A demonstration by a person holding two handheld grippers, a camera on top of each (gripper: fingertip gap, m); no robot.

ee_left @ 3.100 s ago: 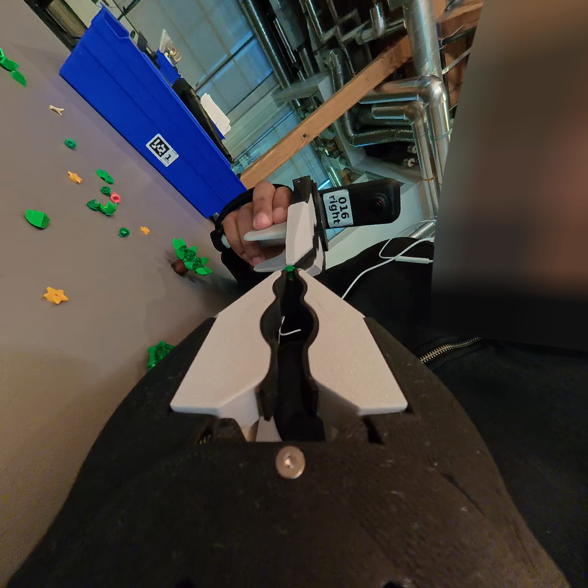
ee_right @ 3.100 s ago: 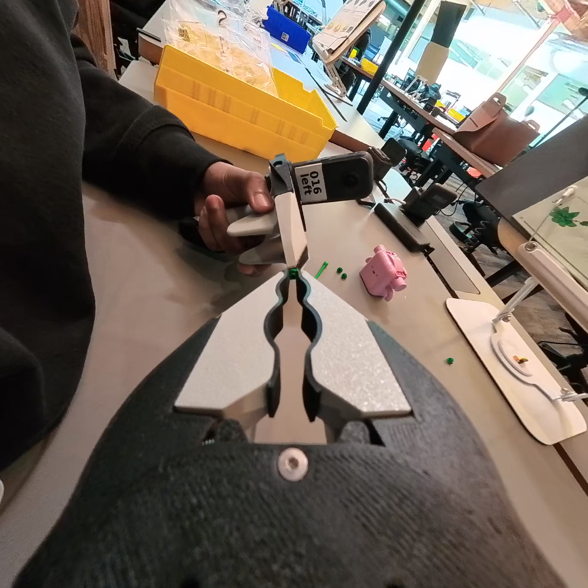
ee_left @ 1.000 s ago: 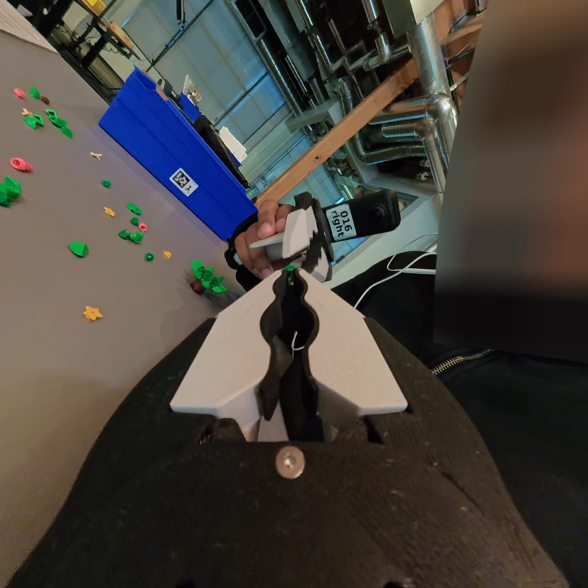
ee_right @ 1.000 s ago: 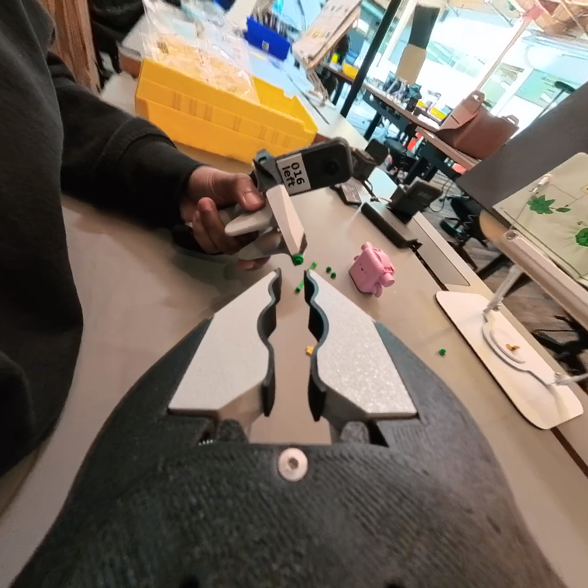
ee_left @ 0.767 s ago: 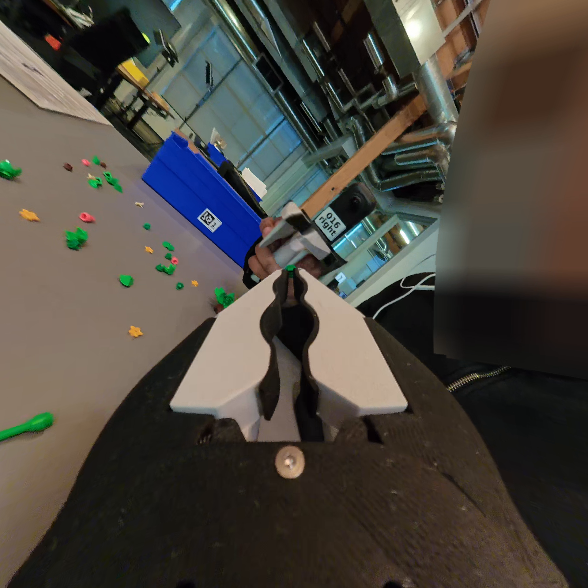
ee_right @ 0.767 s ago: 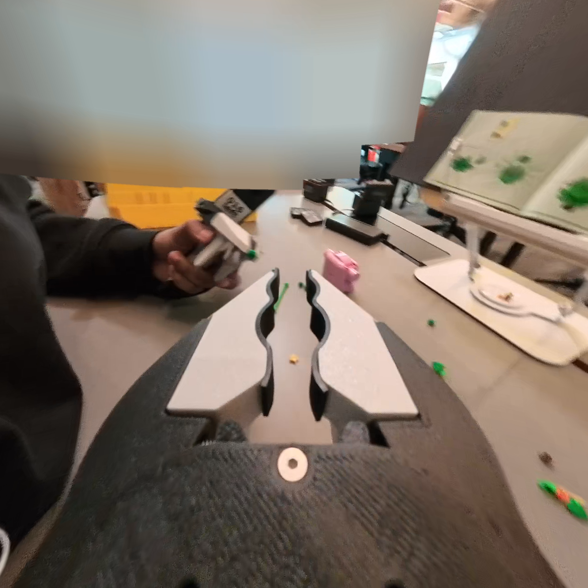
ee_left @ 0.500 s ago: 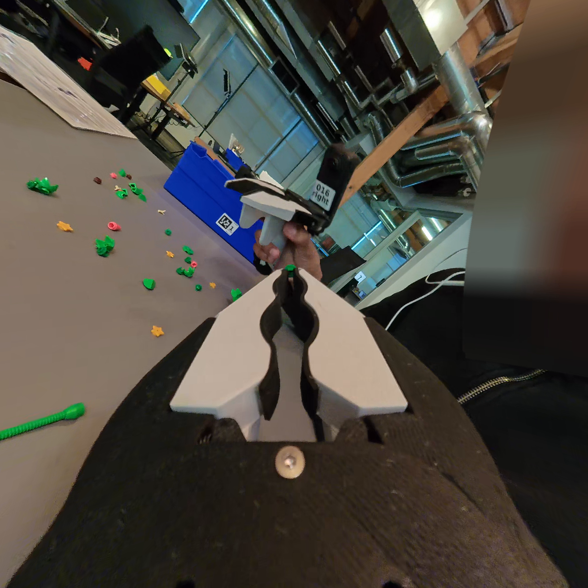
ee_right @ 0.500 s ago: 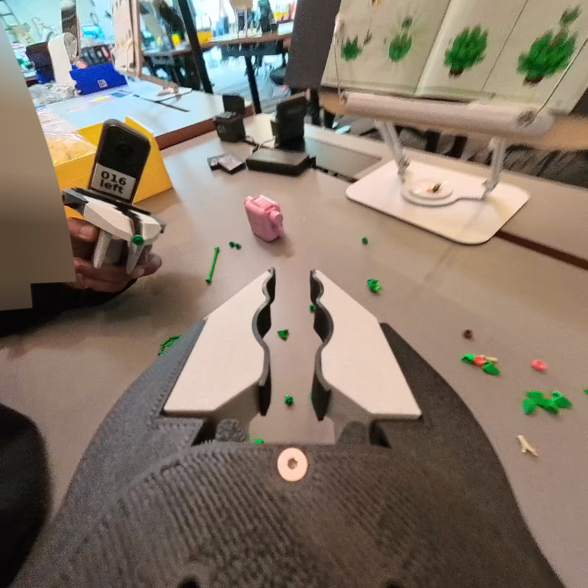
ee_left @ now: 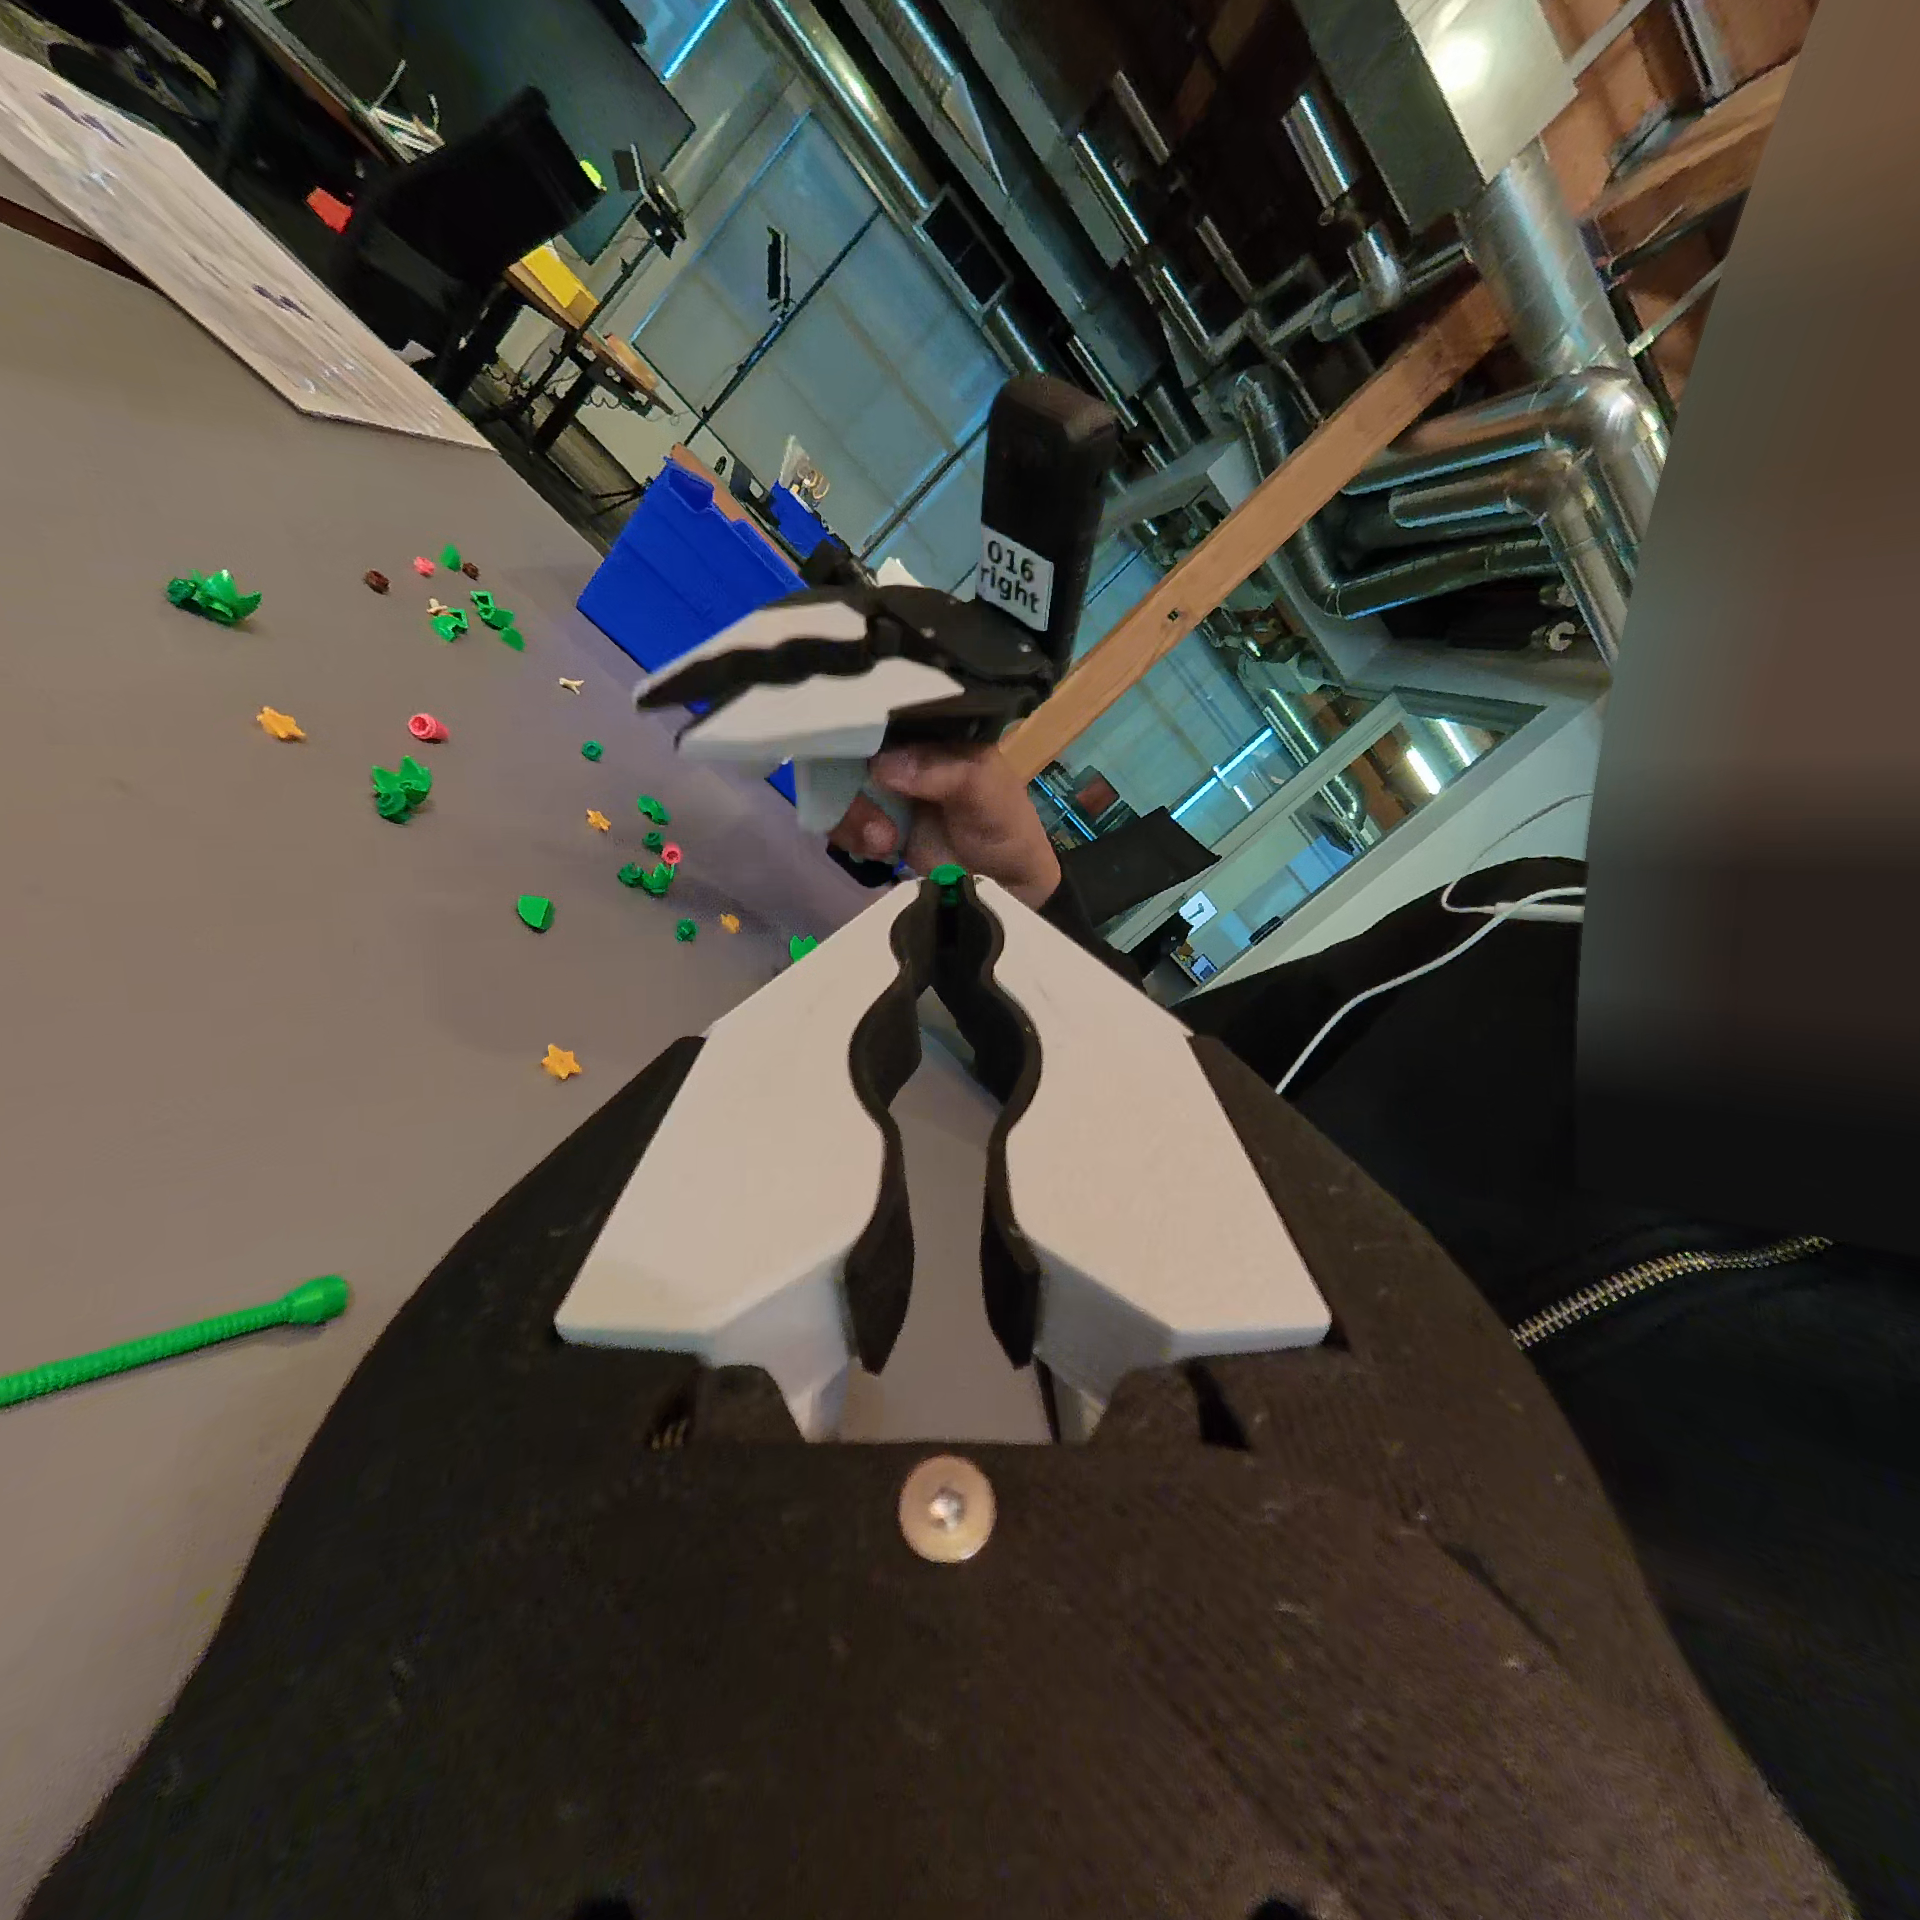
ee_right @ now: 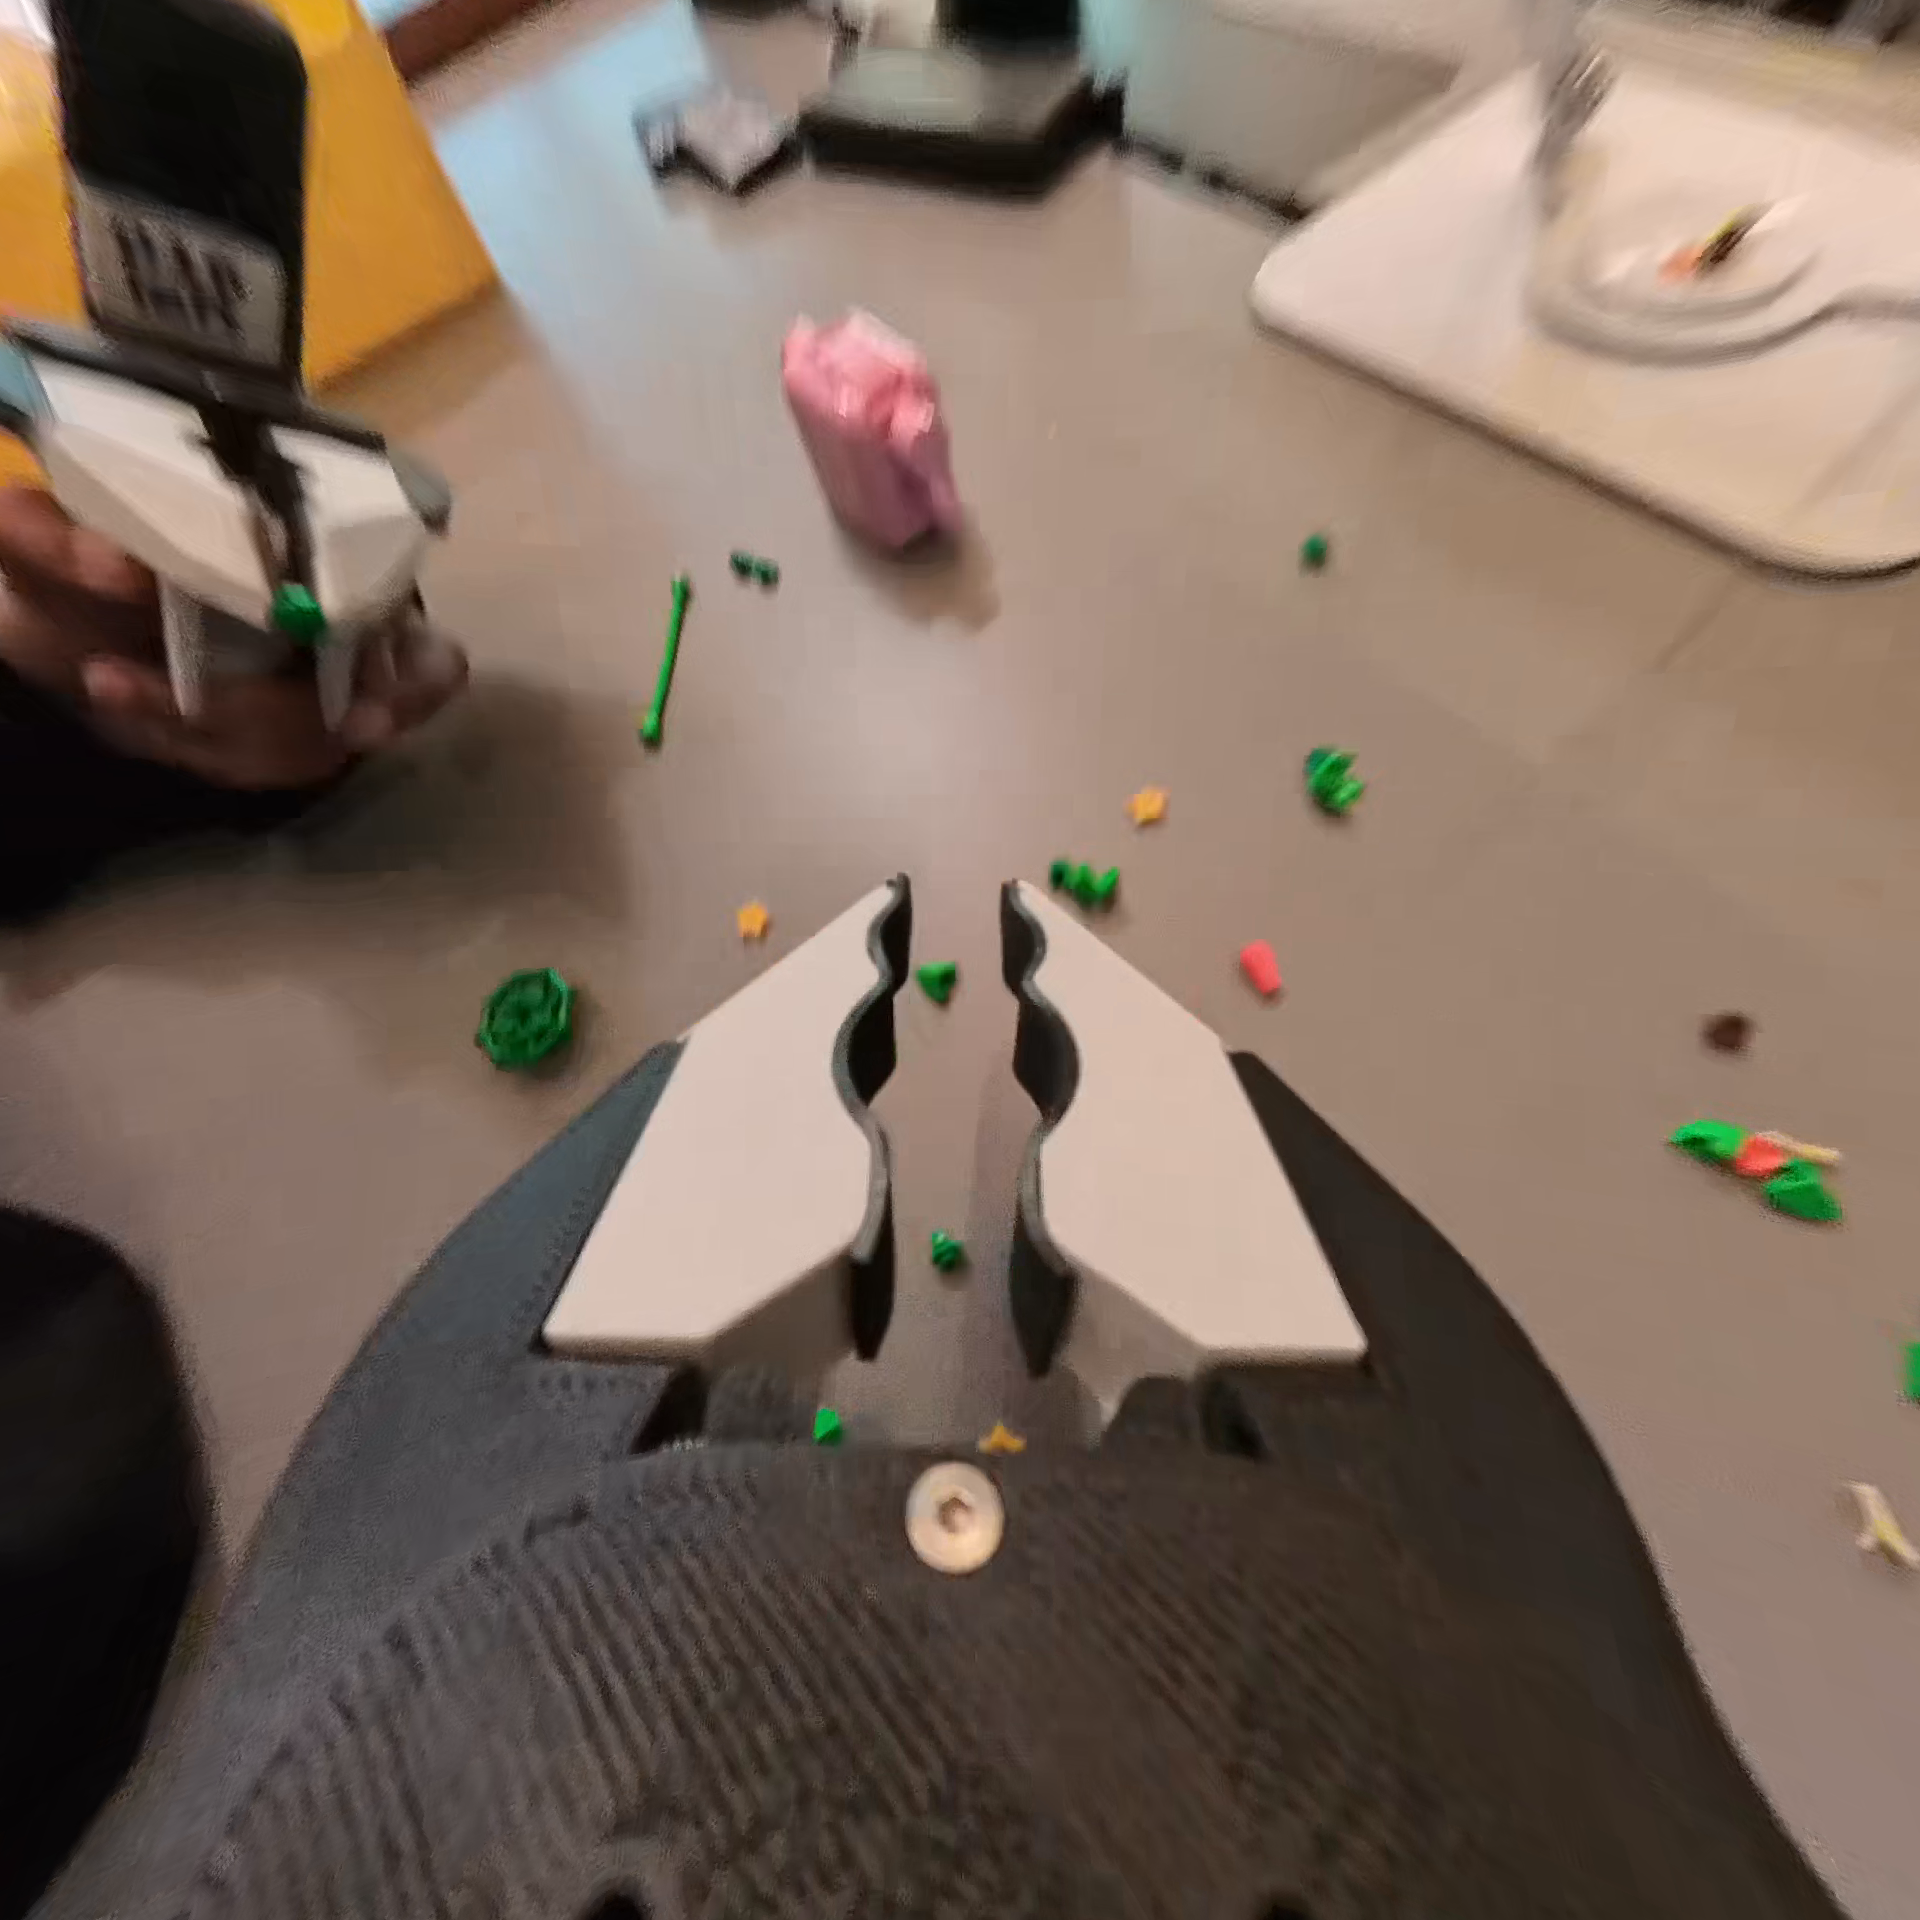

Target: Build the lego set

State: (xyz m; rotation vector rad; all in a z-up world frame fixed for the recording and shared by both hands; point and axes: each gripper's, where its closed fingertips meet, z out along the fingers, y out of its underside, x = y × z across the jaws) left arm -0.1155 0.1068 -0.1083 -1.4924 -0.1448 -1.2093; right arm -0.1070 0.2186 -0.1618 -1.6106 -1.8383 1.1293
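My left gripper (ee_left: 945, 891) is shut on a small green lego piece (ee_left: 944, 878), held above the grey table near the person's body; the piece also shows at its tips in the right wrist view (ee_right: 298, 613). My right gripper (ee_right: 954, 891) is open and empty, pointing down over scattered small lego pieces; it also shows in the left wrist view (ee_left: 665, 717). A small green piece (ee_right: 937, 980) lies on the table between its fingertips. A long green stem (ee_right: 665, 657) lies farther off. A round green piece (ee_right: 526, 1018) lies to the left.
A pink block figure (ee_right: 871, 440) stands farther back. A white stand base (ee_right: 1507, 343) is at the back right, a yellow bin (ee_right: 384, 197) at the back left, a blue bin (ee_left: 686, 582) in the left wrist view. Green, orange and pink bits (ee_left: 400, 790) dot the table. Spacing between my two grippers at the tips: around 12 cm. My left gripper's tips are some 12 cm from the long green stem (ee_right: 665, 657). My left wrist view (ee_left: 46, 1379) looks at it from another angle.
My right gripper let go of the green piece, opened, and swung away to the right and down over the scattered pieces. My left gripper kept the green piece and turned toward the table.
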